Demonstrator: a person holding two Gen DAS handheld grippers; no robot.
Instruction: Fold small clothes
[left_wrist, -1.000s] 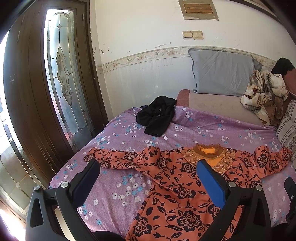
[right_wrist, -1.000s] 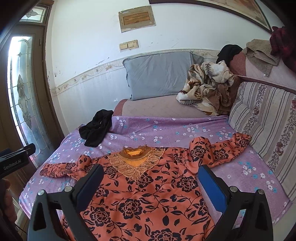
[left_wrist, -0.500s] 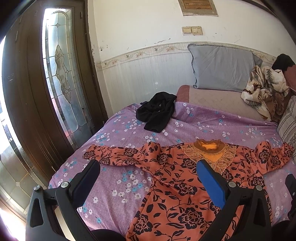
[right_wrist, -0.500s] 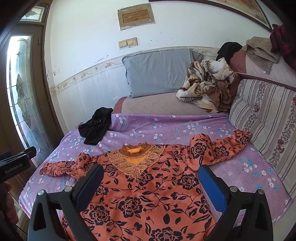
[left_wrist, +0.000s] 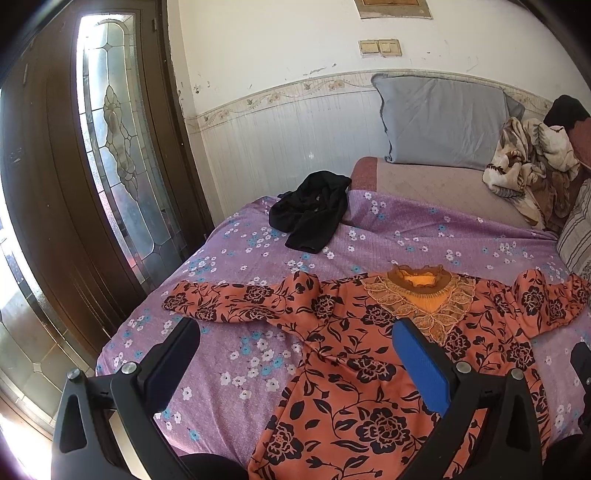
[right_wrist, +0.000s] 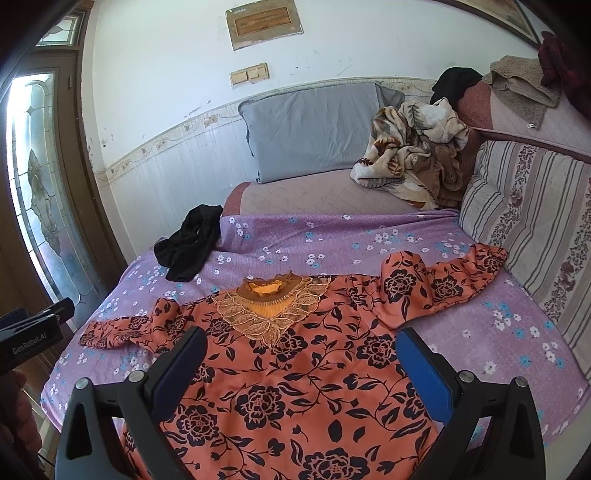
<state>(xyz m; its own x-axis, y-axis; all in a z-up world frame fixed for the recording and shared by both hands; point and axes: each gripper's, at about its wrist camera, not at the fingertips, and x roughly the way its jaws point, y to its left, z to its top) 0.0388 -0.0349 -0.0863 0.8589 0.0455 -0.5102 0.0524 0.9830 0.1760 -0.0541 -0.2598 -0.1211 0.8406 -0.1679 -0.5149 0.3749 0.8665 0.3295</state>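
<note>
An orange dress with black flowers (left_wrist: 362, 354) lies spread flat on the purple flowered bedsheet (left_wrist: 240, 258), both sleeves out to the sides. It also shows in the right wrist view (right_wrist: 295, 376), with its lace collar (right_wrist: 273, 306) toward the wall. My left gripper (left_wrist: 295, 354) is open and empty above the dress's left side. My right gripper (right_wrist: 299, 362) is open and empty above the dress's chest. A black garment (left_wrist: 314, 210) lies crumpled on the sheet beyond the dress; it also shows in the right wrist view (right_wrist: 192, 247).
A grey pillow (right_wrist: 314, 129) leans on the wall. A crumpled brown-and-cream blanket (right_wrist: 410, 155) lies at the back right. A striped cushion (right_wrist: 528, 221) borders the bed's right side. A wooden door with patterned glass (left_wrist: 110, 166) stands left of the bed.
Both grippers have tilted slightly downward and pulled back a little, so the dress sits higher in each view. The clothes have not moved.
</note>
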